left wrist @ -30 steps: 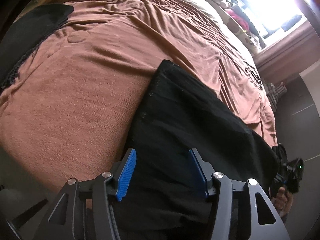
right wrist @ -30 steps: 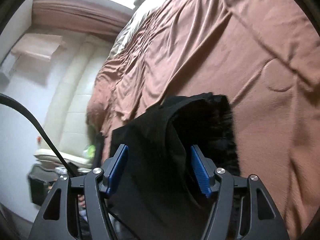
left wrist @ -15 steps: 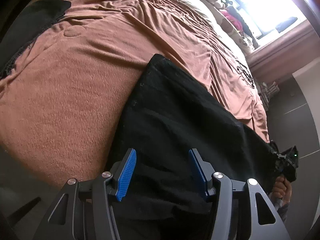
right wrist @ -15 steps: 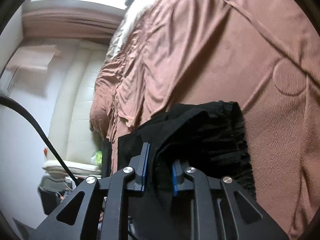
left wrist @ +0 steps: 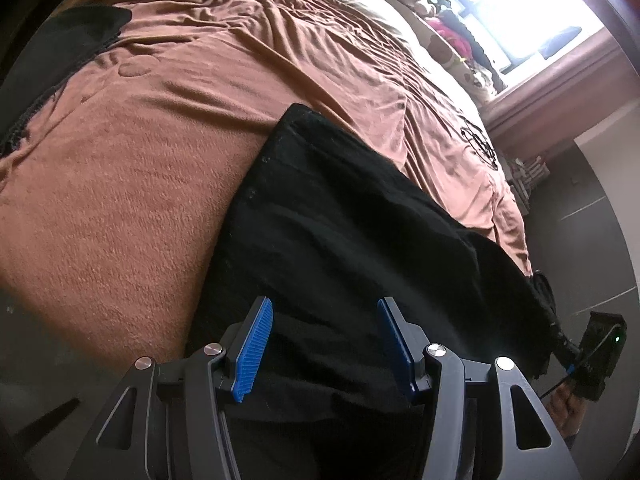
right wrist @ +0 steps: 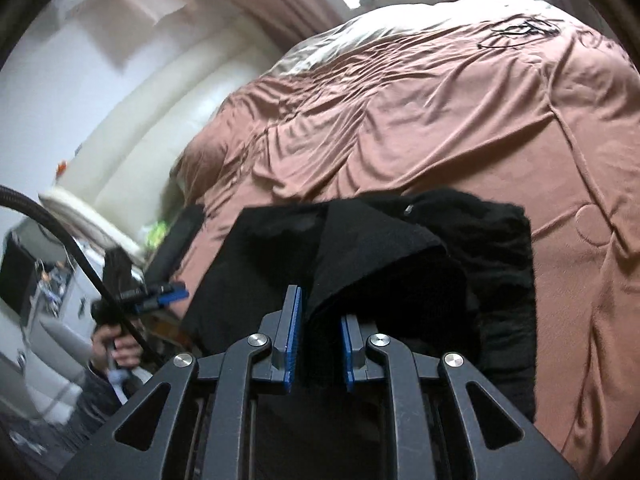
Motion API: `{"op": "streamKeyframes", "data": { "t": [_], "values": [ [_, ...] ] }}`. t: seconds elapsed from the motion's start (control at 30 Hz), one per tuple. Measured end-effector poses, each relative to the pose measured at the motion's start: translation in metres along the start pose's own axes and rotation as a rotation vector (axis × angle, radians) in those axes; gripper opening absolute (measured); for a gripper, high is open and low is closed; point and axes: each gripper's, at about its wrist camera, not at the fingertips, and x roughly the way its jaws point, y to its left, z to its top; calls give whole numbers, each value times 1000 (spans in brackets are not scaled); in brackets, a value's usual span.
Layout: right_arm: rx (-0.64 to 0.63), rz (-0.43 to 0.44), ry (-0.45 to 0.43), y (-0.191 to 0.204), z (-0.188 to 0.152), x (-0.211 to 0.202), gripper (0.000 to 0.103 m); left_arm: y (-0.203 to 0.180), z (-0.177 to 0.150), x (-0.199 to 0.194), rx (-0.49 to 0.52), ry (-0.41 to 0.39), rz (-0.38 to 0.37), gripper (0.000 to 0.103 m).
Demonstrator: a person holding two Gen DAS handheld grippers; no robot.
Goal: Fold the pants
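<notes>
Open, rumpled rust-brown bedspread (left wrist: pixel 132 184) spreads left of the black fabric pants (left wrist: pixel 340 220) and beyond them, offering bare room for a gripper to pass. A dark fringed cloth (left wrist: pixel 56 64) occupies the far left corner of the bed. Stuffed toys along the bright window sill (left wrist: pixel 448 36) crowd the far edge. Ahead of the right gripper (right wrist: pixel 318 350), a raised fold of the pants blocks the way; bedspread to its right lies open
</notes>
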Motion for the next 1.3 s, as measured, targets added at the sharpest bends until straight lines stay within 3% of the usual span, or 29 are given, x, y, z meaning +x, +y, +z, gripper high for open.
{"op": "streamKeyframes", "data": {
  "t": [0.23,0.53,0.67,0.9,1.1,1.3],
  "values": [
    [-6,-15,58,15,-32,20,15,5,-10,-1,-4,2,-5,57],
    [25,15,99,12,-38,13,19,17,-17,-4,-34,-5,-7,57],
    [5,26,63,12,-30,0,65,22,-18,-1,-47,-2,-7,57],
    [35,39,8,-7,-21,-12,66,23,-17,6,-53,9,-9,57],
    [231,96,-28,-51,-22,-6,66,22,-16,10,-55,12,-7,57],
    [399,101,14,-77,-20,15,63,22,-15,16,-62,23,0,57]
  ]
}}
